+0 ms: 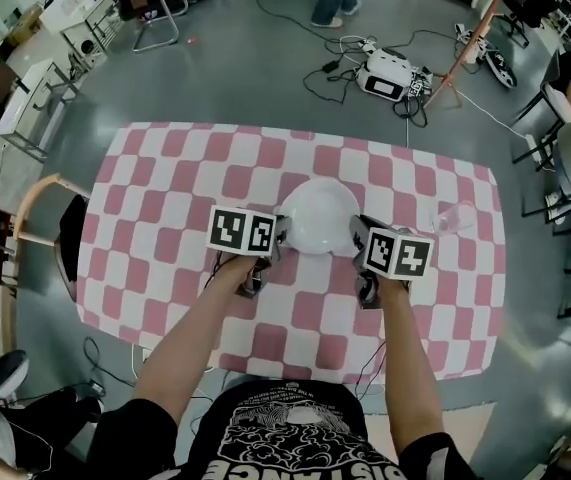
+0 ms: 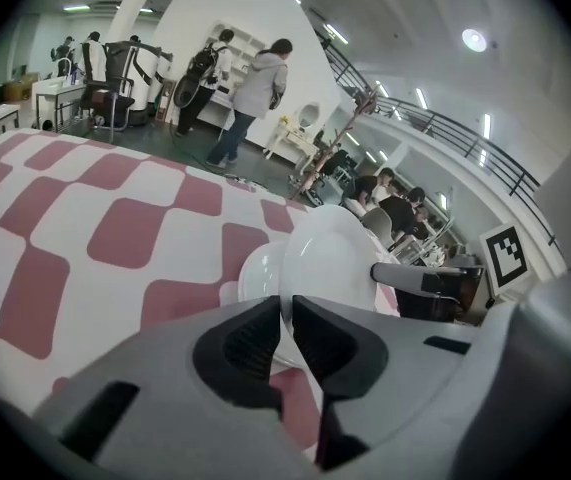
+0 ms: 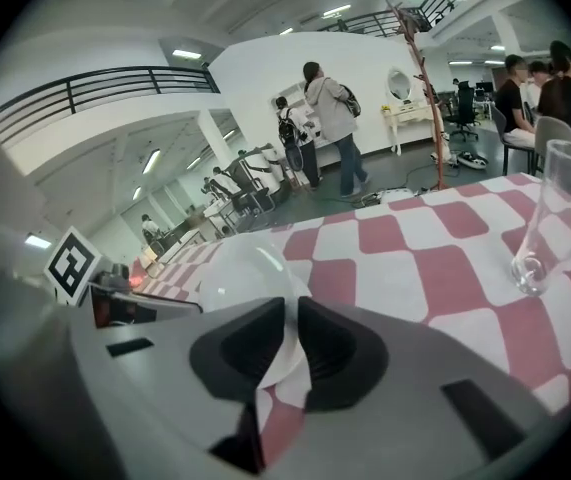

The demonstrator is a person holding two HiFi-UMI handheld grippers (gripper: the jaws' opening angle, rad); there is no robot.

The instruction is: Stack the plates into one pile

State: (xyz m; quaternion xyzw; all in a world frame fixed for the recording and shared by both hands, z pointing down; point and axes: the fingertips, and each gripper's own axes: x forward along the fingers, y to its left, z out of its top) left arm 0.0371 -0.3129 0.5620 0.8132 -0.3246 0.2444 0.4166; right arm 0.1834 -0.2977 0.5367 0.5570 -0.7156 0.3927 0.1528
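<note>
A white plate (image 1: 320,216) hangs over the middle of the pink-and-white checked table (image 1: 165,228), gripped at both sides. My left gripper (image 1: 283,231) is shut on its left rim, and my right gripper (image 1: 357,234) is shut on its right rim. In the left gripper view the held plate (image 2: 333,256) runs edge-on into the jaws of the left gripper (image 2: 287,310), and a second white plate (image 2: 253,273) lies on the cloth just under and beyond it. In the right gripper view the plate (image 3: 243,273) sits pinched in the right gripper (image 3: 292,316).
A clear drinking glass (image 1: 454,217) stands on the table to the right of the plate, also seen as the glass (image 3: 557,218) in the right gripper view. A wooden chair (image 1: 40,230) is at the table's left. People stand and sit in the room beyond.
</note>
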